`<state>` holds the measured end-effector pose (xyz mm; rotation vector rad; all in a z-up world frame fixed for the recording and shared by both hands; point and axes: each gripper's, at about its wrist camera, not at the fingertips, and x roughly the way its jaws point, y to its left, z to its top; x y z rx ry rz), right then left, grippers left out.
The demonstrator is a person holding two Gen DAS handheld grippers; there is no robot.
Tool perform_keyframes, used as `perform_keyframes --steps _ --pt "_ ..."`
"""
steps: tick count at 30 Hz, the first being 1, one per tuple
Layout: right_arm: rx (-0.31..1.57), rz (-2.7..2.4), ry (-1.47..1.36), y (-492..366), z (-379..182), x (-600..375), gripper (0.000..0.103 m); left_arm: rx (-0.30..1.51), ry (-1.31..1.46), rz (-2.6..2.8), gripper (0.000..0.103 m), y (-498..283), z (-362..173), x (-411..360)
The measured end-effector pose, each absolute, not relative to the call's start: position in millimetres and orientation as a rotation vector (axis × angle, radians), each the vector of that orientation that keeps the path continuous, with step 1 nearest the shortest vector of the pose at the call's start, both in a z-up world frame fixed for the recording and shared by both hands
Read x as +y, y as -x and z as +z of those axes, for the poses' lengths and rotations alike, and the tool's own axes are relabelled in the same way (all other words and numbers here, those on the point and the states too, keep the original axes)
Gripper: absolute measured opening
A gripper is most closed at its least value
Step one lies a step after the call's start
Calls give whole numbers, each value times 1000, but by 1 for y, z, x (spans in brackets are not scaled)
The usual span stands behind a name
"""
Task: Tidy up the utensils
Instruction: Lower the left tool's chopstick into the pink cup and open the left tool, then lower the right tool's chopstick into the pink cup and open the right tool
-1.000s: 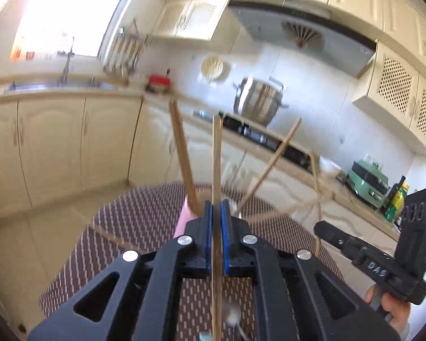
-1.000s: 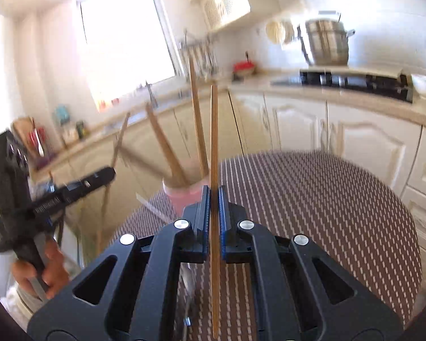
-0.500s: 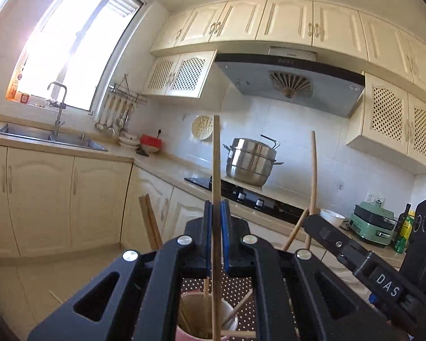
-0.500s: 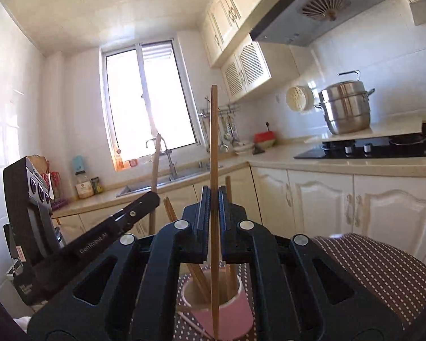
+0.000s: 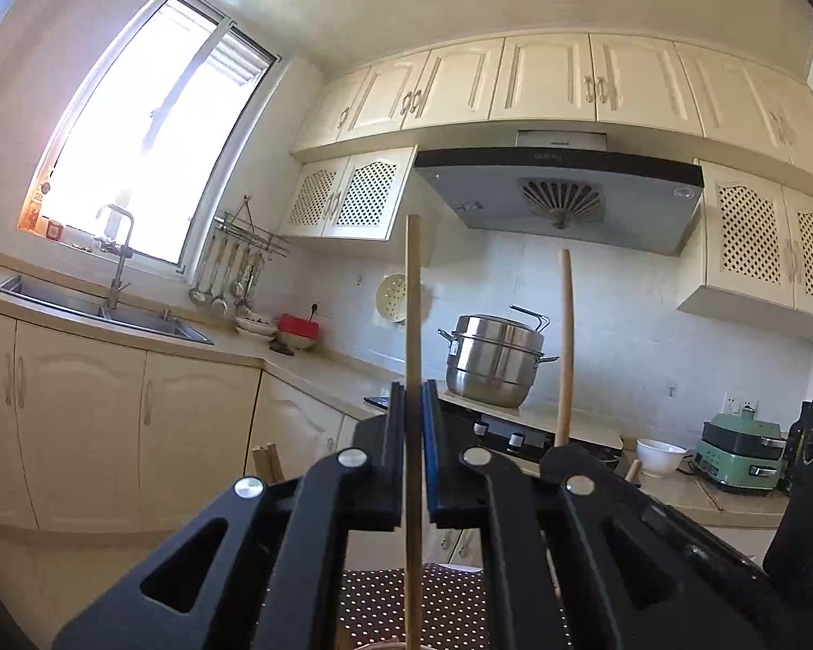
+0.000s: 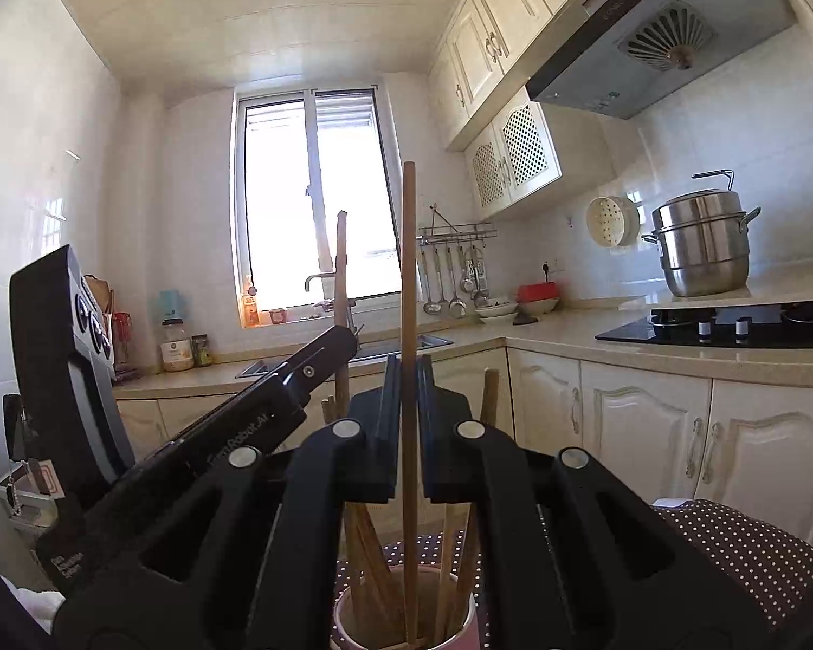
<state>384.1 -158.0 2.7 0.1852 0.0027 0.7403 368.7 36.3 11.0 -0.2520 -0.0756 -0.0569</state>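
Both grippers, left [image 5: 413,433] and right [image 6: 406,417], are clamped on upright chopsticks [image 6: 408,271], tilted up to level since a second ago; tips now over the pink cup [image 6: 406,623], so dropping in looks next.

surface: dotted brown tablecloth [image 6: 742,552] | on it: pink cup [image 6: 347,623] (holding chopsticks)

I see a smooth wooden chopstick [image 6: 408,281] between my matt black plastic jaws, above a glossy pink cup [image 6: 347,629] on dotted cloth [image 6: 731,547].
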Motion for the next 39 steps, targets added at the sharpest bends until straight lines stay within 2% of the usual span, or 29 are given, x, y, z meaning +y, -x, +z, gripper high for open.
perform_keyframes --steps 11,13,14,15,19,23,35,39 --pt "-8 750 -198 -386 3 -162 6 -7 260 -92 8 -377 -2 37" --pt "-11 743 -192 -384 4 -161 6 -5 252 -91 15 -375 -1 38" --pt "-11 741 -191 -383 3 -160 6 -4 250 -90 27 -372 -1 39" --pt "-11 737 -191 -383 3 -160 6 -8 250 -87 31 -369 0 39" --pt "-2 732 -190 -381 3 -159 6 12 248 -87 32 -365 2 42" --pt "-6 716 -179 -376 4 -159 6 38 247 -77 41 -361 3 47" --pt "3 678 -189 -373 7 -162 7 78 223 -70 46 -348 8 49" --pt "13 661 -190 -368 8 -165 7 88 217 -71 51 -342 12 48"
